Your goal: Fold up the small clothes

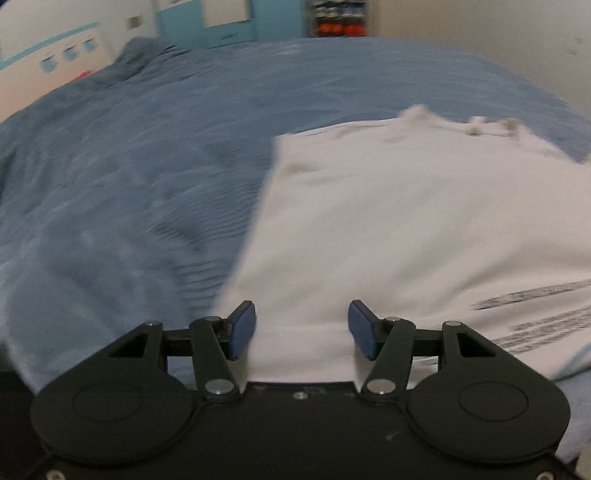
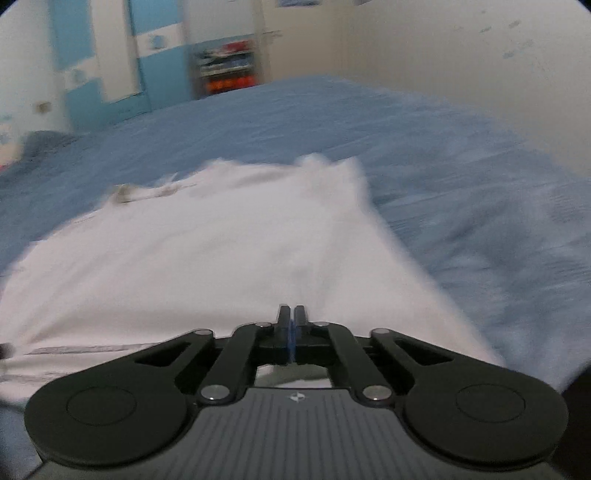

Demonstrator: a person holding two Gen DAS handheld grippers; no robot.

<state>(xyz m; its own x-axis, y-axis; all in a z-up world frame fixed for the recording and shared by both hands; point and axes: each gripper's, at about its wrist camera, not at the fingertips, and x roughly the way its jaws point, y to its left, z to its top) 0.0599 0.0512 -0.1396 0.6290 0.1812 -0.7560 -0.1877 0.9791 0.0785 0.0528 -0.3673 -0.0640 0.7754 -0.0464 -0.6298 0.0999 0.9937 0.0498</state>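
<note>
L wrist view: left hand-held gripper (image 1: 302,329) is released, blue pads (image 1: 242,329) spread wide, white garment (image 1: 406,221) hem lying between them but not pinched. Garment lies flat on the blue bed cover (image 1: 129,184), occupying the right half of the frame; collar/neck end is at the far side, grey striped print (image 1: 535,314) near the right edge. Frame is motion-blurred. Bkgd: blue/white wardrobe (image 1: 221,22) and a shelf w/ orange items (image 1: 338,22), too blurry for detail.

R wrist view: right hand-held gripper (image 2: 291,325) is clenched, fingers pressed together w/ only a thin blue line between. It sits at the near edge of the same white garment (image 2: 221,251); looks like it's gripping the fabric edge, but the actual pinch is hidden behind the fingers. Garment runs away from the camera, mostly centre-left, right edge blurred against the bed cover (image 2: 461,166). Wardrobe (image 2: 110,55) and shelf (image 2: 227,72) at the back, plain wall (image 2: 461,55) on the right.
</note>
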